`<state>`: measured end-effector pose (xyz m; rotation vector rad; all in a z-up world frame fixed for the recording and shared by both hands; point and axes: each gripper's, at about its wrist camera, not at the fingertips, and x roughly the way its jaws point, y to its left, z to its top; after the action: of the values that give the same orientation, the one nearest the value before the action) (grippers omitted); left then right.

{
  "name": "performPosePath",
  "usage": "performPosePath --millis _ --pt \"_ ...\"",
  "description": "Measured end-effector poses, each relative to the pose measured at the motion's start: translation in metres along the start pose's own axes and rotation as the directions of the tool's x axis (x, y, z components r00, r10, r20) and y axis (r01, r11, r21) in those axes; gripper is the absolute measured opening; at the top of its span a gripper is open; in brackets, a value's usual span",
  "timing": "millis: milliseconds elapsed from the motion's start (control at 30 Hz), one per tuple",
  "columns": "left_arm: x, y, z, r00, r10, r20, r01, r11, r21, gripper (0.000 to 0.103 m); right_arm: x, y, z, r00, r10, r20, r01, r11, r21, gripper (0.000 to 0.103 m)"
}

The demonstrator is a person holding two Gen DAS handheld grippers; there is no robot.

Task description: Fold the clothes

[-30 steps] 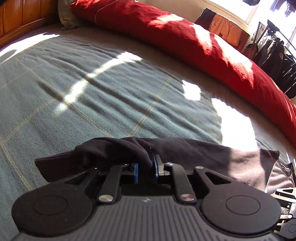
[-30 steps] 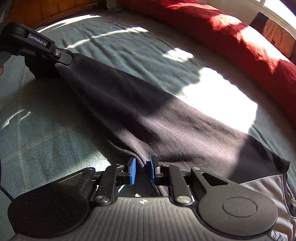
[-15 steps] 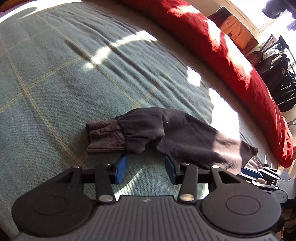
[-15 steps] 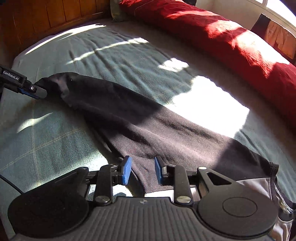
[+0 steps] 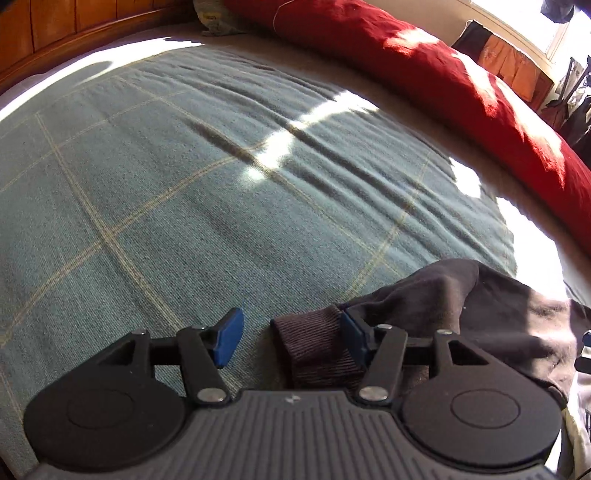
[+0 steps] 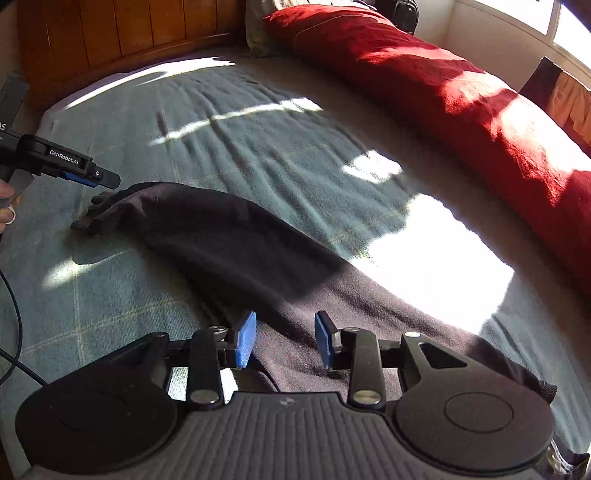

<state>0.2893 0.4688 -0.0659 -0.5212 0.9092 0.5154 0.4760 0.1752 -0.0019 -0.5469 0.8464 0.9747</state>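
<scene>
A big green blanket (image 5: 207, 192) with thin yellow lines is covering the bed, and most of it is lying bare, with lots of room to move on. It is looking fuzzy and a bit wrinkly in the middle. A long, puffy red quilt (image 6: 443, 88) is running along the far edge of the bed. A wooden board (image 6: 110, 33) is standing at the head end. Bright sun patches are falling on the blanket.

A dark sleeve (image 6: 229, 243) is lying stretched out flat on the blanket. It is soft and long. Its ribbed cuff (image 5: 314, 350) is sitting at the left end, and the wide end is reaching to the bottom right, where some light grey cloth (image 5: 578, 424) is showing.

The left gripper (image 5: 291, 339) is opening its blue pads (image 5: 229, 338). The cuff is lying between them, just beside the right pad, but nothing is squeezing it. In the right view this gripper is hanging just above the cuff, with a person's hand (image 6: 7, 206) behind it.

The right gripper (image 6: 284, 343) is opening too. The sleeve is lying under the gap, and the pads are not pinching it.
</scene>
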Motion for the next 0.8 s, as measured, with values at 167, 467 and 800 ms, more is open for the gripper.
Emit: performPosePath --millis 167,467,800 --pt "0.004 -0.013 -0.013 1.000 0.010 0.009 -0.010 0.999 0.032 0.055 0.004 0.001 -0.002 1.000 -0.003 -0.014 0.003 1.000 0.011 0.042" --pt "-0.015 -0.013 0.027 0.993 -0.001 0.116 -0.010 0.995 0.095 0.004 -0.001 0.007 -0.005 1.000 -0.018 -0.007 0.018 1.000 -0.001 0.044" --pt "0.000 0.000 0.085 0.981 0.071 0.181 -0.097 0.985 0.140 0.023 -0.003 0.005 -0.015 0.999 -0.039 -0.029 0.039 0.999 0.016 0.049"
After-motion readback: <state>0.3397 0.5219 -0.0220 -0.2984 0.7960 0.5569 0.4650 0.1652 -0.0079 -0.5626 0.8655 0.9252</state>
